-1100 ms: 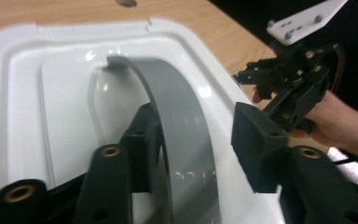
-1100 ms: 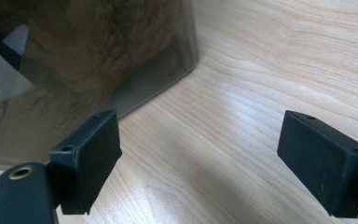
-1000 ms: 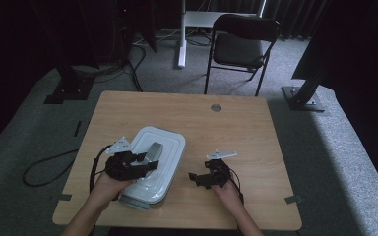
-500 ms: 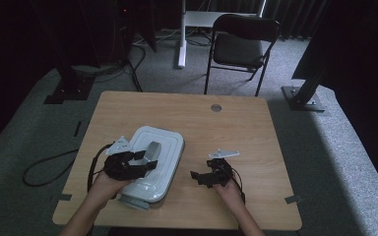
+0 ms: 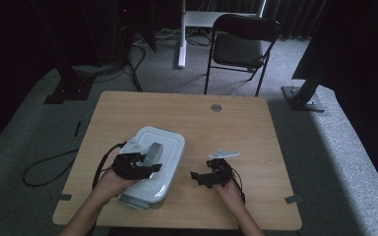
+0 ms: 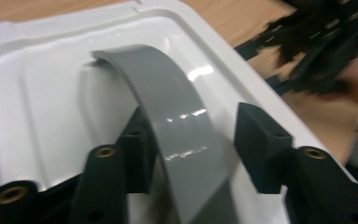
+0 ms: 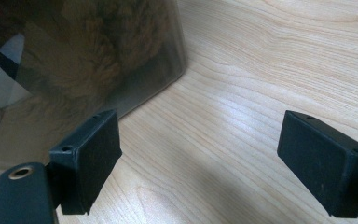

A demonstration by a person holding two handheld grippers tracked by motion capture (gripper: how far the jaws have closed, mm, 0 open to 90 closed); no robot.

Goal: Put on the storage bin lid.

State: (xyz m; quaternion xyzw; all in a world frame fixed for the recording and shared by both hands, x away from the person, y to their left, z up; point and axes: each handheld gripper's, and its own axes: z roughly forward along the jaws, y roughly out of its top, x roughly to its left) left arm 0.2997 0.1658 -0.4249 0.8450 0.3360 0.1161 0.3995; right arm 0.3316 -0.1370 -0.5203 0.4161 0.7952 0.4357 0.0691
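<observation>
Straddling the arched grey plastic handle [image 6: 177, 135] of a white-lidded rectangular storage box [image 5: 167, 142] near the wooden table's [image 5: 256, 123] front left edge, the left gripper [image 6: 191, 149] has just been narrowing its jaws, one pad touching, the other still apart. Compared with a second earlier, the box sits slightly shifted; a lift looks imminent. The right gripper [image 7: 200, 163] rests spread wide over bare wood beside the box.

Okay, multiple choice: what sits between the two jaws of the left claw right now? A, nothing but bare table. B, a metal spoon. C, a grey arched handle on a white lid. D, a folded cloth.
C: in the left gripper view the grey handle arches up from the white lid and passes between the jaws of the left claw. The jaws have just been closing around it.
</observation>
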